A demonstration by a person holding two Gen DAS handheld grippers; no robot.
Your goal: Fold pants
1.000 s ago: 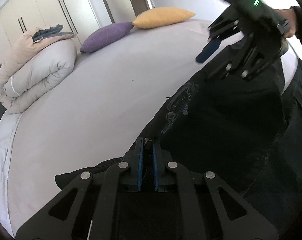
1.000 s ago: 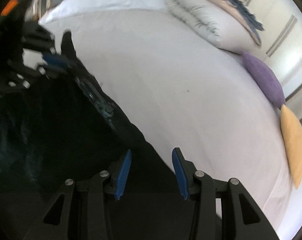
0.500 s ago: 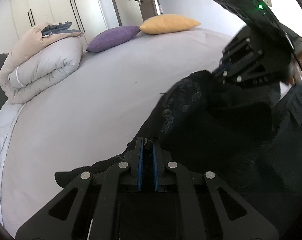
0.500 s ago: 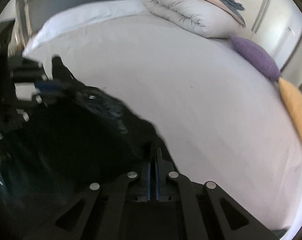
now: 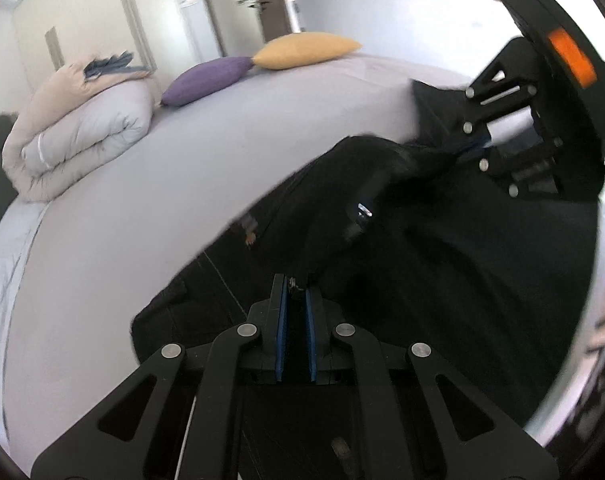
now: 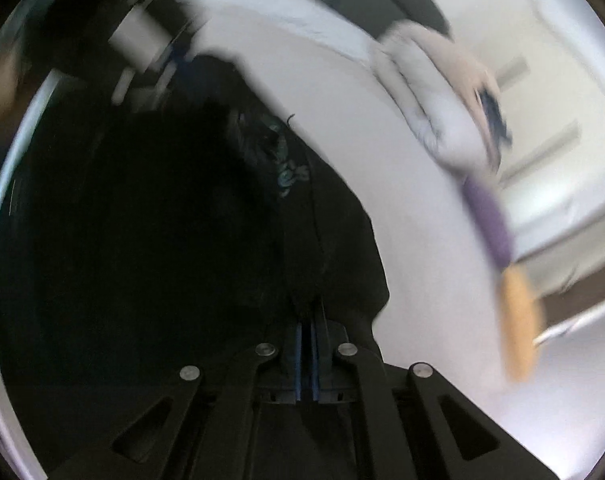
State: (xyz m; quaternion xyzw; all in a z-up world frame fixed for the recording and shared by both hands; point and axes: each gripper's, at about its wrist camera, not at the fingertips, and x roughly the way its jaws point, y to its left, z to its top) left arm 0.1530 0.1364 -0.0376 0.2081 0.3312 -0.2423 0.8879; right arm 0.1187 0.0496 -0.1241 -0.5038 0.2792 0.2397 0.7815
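Since the earlier frames we see the right gripper (image 6: 307,356) clamped onto the pants (image 5: 442,280), and the black cloth now sits further across the bed (image 5: 150,216). Right view is badly blurred; duvet (image 6: 434,96) and pillows barely readable. Pants' lower part is cut off by the frame. Both tools angle downward. Left gripper (image 5: 295,332) pinches a pants edge, jaws narrow.

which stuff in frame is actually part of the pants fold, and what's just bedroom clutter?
Part of the job:
black pants
left gripper, shut on the pants
right gripper, shut on the pants
bed, the work surface

Just lying about:
rolled duvet
purple pillow
yellow pillow
wardrobe
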